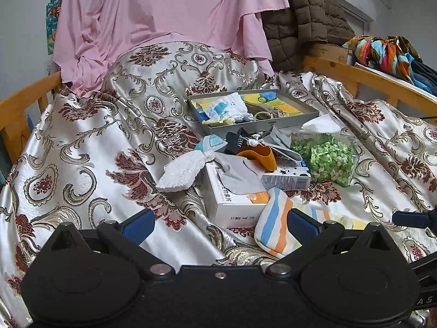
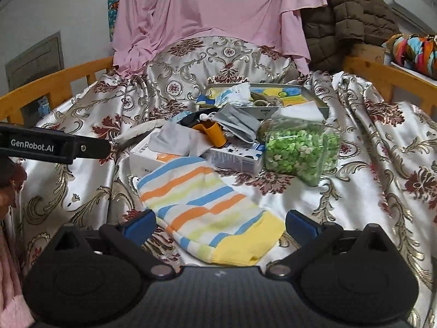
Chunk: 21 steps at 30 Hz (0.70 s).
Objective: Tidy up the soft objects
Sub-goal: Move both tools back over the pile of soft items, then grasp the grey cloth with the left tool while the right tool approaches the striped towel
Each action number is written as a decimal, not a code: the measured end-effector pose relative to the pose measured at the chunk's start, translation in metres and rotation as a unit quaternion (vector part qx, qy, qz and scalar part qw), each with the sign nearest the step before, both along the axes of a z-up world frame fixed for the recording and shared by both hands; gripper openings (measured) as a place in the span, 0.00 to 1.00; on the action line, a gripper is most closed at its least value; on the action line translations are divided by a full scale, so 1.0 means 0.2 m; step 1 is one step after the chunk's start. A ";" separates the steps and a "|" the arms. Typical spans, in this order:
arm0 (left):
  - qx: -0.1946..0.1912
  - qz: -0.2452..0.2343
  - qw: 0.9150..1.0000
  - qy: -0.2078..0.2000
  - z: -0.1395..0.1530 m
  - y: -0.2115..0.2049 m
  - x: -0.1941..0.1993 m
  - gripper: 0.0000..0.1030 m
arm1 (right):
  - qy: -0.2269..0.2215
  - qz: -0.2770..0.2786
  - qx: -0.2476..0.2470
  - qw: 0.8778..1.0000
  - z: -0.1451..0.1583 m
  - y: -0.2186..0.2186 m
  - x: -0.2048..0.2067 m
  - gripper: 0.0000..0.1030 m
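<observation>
Presently, the striped sock (image 2: 210, 207) lies flat on the bed (image 2: 368, 169), its yellow cuff between the spread fingers of the right hand-held gripper (image 2: 220, 225), untouched. The left hand-held gripper (image 1: 220, 225) is also spread, its right finger just beside the sock's toe. Beyond lie a white box (image 1: 232, 202), a bag of green pieces (image 2: 300, 153), and a grey tray (image 1: 273, 123) holding socks.
</observation>
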State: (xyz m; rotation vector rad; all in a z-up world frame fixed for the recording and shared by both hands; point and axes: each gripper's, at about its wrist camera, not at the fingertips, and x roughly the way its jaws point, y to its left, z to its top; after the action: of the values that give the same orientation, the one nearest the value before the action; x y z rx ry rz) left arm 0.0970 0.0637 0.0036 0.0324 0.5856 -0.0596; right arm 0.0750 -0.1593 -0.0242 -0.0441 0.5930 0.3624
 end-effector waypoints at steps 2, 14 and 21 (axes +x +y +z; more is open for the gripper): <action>-0.001 0.003 1.000 -0.003 0.00 0.00 0.01 0.99 | 0.002 0.005 0.004 1.000 0.00 0.01 0.01 1.00; 0.041 -0.017 0.998 -0.049 -0.02 -0.05 0.12 0.99 | -0.006 0.028 -0.004 1.000 -0.05 0.09 0.12 1.00; 0.060 -0.049 0.994 -0.078 -0.02 -0.10 0.24 0.99 | -0.006 0.036 -0.003 0.999 -0.08 0.10 0.17 1.00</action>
State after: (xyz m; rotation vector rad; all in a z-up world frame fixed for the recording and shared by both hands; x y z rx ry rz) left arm 0.1445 0.0444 0.0003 0.1815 0.4307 -0.1163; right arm 0.1095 -0.1387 -0.0404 -0.0734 0.5820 0.4308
